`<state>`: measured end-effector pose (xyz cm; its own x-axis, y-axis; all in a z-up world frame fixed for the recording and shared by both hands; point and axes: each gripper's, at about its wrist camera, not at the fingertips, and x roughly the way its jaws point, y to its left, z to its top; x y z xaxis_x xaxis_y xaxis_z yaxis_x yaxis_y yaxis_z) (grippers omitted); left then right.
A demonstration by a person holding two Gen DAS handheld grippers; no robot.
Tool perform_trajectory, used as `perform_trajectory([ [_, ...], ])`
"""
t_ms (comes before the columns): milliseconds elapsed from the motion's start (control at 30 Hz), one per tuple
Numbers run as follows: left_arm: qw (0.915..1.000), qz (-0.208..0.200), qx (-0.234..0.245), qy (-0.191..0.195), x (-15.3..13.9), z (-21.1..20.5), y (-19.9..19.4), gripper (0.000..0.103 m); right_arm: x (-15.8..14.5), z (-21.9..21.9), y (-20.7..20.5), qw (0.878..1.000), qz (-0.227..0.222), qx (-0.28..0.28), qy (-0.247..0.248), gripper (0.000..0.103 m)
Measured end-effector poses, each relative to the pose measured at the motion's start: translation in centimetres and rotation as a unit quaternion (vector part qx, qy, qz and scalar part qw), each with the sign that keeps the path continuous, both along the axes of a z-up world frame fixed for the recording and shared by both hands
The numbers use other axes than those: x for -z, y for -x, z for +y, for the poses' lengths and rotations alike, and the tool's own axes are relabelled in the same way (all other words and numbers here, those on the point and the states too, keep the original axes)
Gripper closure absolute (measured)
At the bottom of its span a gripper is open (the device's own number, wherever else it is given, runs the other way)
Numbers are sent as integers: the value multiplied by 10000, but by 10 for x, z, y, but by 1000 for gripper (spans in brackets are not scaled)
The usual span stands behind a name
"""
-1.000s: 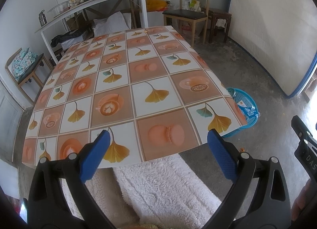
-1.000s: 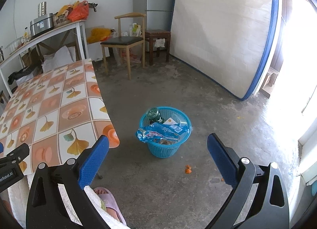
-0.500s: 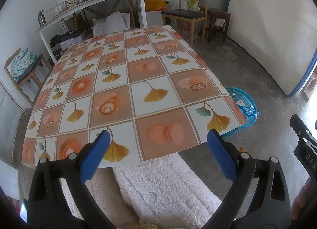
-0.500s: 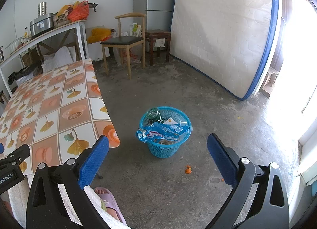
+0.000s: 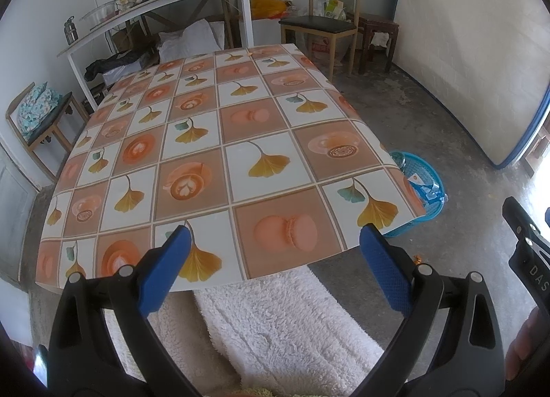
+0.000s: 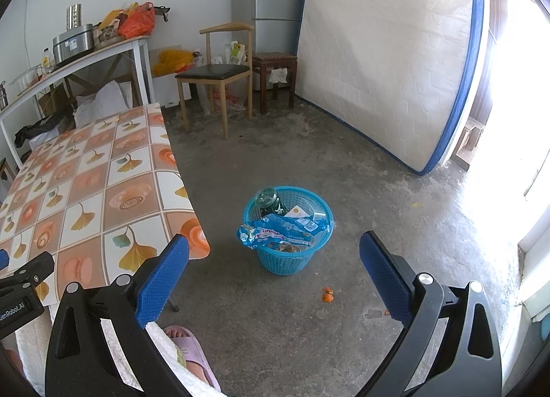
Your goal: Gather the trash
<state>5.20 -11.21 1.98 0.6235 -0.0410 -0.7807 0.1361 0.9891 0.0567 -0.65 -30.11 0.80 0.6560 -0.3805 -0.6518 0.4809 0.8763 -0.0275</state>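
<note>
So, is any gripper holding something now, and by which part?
Nothing is held. The left gripper and the right gripper are both open, with empty fingers.

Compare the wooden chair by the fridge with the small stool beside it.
The chair has a curved backrest; the stool has none. The chair is pale wood with a black seat; the stool is dark brown throughout. The chair is larger and taller. Both stand upright on the concrete floor.

Concrete floor [image 6: 282,142], leaning mattress [image 6: 385,53]

the right gripper [image 6: 274,271] has edged nearer the blue basket [image 6: 288,254]; the left view barely shifted.
</note>
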Motion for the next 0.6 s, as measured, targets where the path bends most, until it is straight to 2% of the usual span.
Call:
perform_trajectory([
  [600,10000,10,12,6,1,-1,0,8,-1,-1,-1,10000,-12,4,-8,6],
])
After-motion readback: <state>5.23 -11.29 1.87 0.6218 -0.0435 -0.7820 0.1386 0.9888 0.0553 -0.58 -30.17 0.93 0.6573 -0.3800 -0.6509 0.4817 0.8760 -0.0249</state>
